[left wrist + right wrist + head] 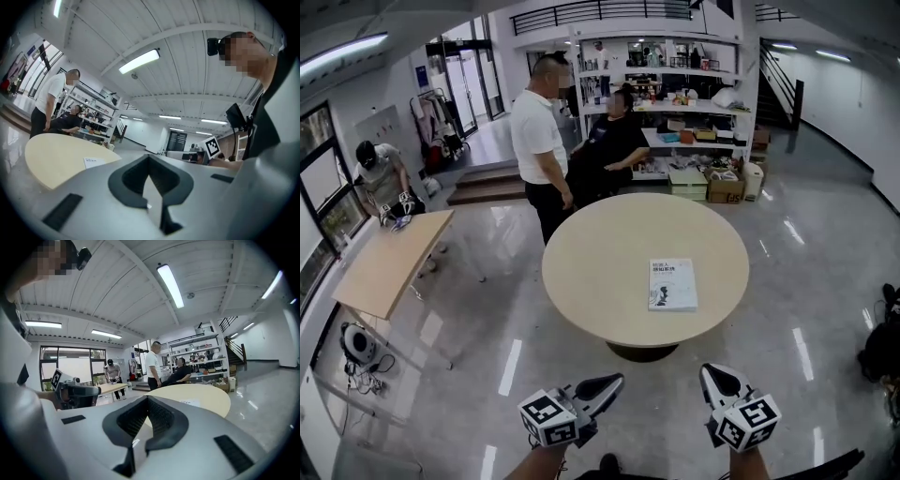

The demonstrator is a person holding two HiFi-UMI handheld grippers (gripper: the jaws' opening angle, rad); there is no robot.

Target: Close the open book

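Left hand-held gripper (609, 382): low in the head view, jaws together, nothing between them. Right hand-held gripper (717, 378): just beside it, likewise closed and empty; its own view shows the dark pads meeting, with only open room beyond. Both hang over the glossy floor (487, 337), well apart from the desk and touching nothing. Round desk (600, 272): pale top on a single dark pedestal, bearing one item. Book (672, 283): flat on the right half of the desk, nearer its near edge than its far edge, white cover uppermost with some print, no spread pages showing; it reads as shut. Task status, as a judgement: the closing looks complete, since the cover lies flat and neither gripper is near it; nothing further appears to be left. Beyond the far edge of the desk: a standing person in a white shirt (539, 141), a seated person in dark clothes (614, 141), stocked shelves (694, 103). Far left: a rectangular desk (389, 262) with another person (382, 178) bent over its far end.
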